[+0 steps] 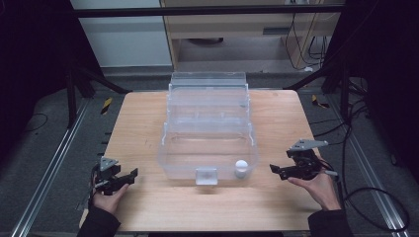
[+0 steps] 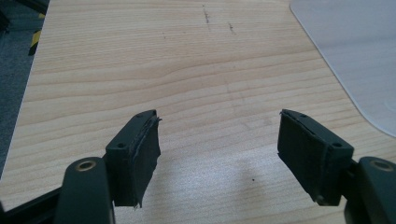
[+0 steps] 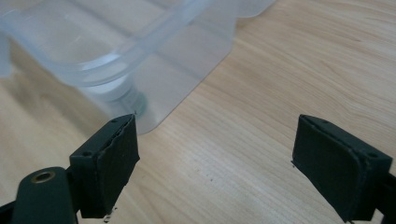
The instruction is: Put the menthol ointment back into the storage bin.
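A clear plastic bin (image 1: 174,148) stands open in the middle of the wooden table (image 1: 276,118), its lid tipped up at the back. Inside, at the front right corner, sits a small white round-topped object (image 1: 241,168). My left gripper (image 1: 129,176) rests near the table's front left, open, with bare wood between its pads (image 2: 140,154). My right gripper (image 1: 274,170) is held low at the right of the bin, pointing toward it, open with nothing between its pads (image 3: 112,158). In the right gripper view the bin's corner (image 3: 154,70) lies just ahead.
A frosted latch tab (image 1: 206,176) hangs on the bin's front wall. Metal rails (image 1: 54,158) and cables (image 1: 365,192) run along the floor beside the table. Bare wood lies in front of the bin.
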Tool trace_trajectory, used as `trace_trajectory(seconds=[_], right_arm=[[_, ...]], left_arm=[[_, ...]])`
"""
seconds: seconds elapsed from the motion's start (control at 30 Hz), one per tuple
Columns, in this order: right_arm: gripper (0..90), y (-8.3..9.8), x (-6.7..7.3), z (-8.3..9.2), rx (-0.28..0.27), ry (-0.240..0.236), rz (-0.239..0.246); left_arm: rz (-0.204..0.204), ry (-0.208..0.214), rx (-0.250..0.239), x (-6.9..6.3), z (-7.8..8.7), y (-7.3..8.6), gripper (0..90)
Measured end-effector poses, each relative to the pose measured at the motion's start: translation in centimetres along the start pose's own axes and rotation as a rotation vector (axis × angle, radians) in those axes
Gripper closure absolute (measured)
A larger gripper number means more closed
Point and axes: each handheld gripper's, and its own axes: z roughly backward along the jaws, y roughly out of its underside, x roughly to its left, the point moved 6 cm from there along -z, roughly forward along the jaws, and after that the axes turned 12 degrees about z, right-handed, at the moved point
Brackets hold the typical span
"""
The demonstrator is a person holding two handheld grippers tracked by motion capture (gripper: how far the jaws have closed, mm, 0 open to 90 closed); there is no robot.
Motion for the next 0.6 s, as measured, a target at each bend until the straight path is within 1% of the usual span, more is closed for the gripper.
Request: trace_trajectory(seconds=[0.03, 0.07, 0.1, 0.17, 0.2, 0.23, 0.27, 0.3, 0.5, 0.53, 0.57, 0.6], right_arm=[[13.6, 0.4, -0.2, -0.1, 0.004, 0.004, -0.012], [12.1, 0.8, -0.3, -0.2, 0.009, 0.019, -0.026], [11.5, 1.1, -0.6, -0.3, -0.006, 0.051, -0.037], [11.2, 1.8, -0.8, -0.3, -0.037, 0.082, -0.071], [11.2, 1.8, -0.8, -0.3, -0.037, 0.082, -0.071], [10.3, 2.6, -1.1, -0.4, -0.055, 0.114, -0.092], [9.6, 3.0, -1.2, -0.5, -0.062, 0.122, -0.107], [8.3, 3.3, -1.3, -0.6, -0.058, 0.115, -0.126], [5.0, 5.1, -2.5, -1.3, -0.038, 0.186, -0.167], [5.1, 5.3, -2.7, -1.3, -0.041, 0.191, -0.179], [4.9, 5.6, -2.7, -1.4, -0.031, 0.183, -0.185], [4.9, 5.6, -2.7, -1.4, -0.031, 0.183, -0.185]], left_arm=[[0.0, -0.001, 0.0, 0.0, 0.0, 0.0, 28.8], [0.0, -0.001, -0.001, 0.0, 0.0, 0.0, 28.8], [-0.001, -0.001, -0.001, 0.0, 0.1, 0.0, 28.8], [0.0, 0.002, -0.004, 0.0, 0.1, 0.0, 28.9], [0.0, 0.002, -0.004, 0.0, 0.1, 0.0, 28.8], [0.001, 0.002, -0.006, 0.0, 0.1, 0.0, 28.8], [0.0, -0.001, -0.006, 0.1, 0.1, 0.0, 28.7], [0.001, -0.003, -0.005, 0.2, 0.1, 0.0, 28.7], [-0.001, -0.01, -0.007, 0.3, 0.0, 0.1, 28.2], [-0.002, -0.011, -0.008, 0.3, 0.0, 0.1, 28.2], [-0.003, -0.012, -0.009, 0.3, 0.0, 0.1, 28.1], [-0.003, -0.012, -0.009, 0.3, 0.0, 0.1, 28.1]])
